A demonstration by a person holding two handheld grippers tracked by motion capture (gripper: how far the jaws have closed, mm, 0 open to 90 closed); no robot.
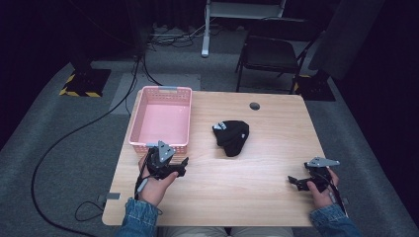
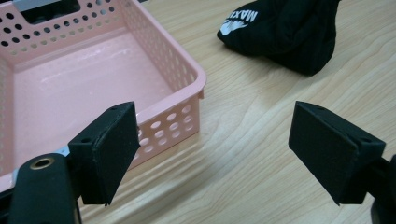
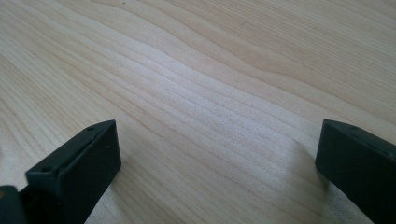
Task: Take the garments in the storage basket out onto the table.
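A black knit beanie (image 1: 231,137) with a white label lies near the middle of the wooden table (image 1: 257,187); in the left gripper view the beanie (image 2: 289,32) is at the top right. An empty pink perforated basket (image 1: 162,121) stands at the table's left, its near corner (image 2: 194,100) just beyond my left jaw. My left gripper (image 1: 181,172) hovers by the basket's near right corner, open with nothing between its jaws (image 2: 212,154). Low over bare wood near the right edge, my right gripper (image 1: 295,181) is open and empty too (image 3: 217,168).
A round cable hole (image 1: 254,105) sits at the table's far edge. Beyond the table stand a black folding chair (image 1: 274,52) and a white desk frame (image 1: 207,29). Cables trail over the grey carpet on the left (image 1: 74,133).
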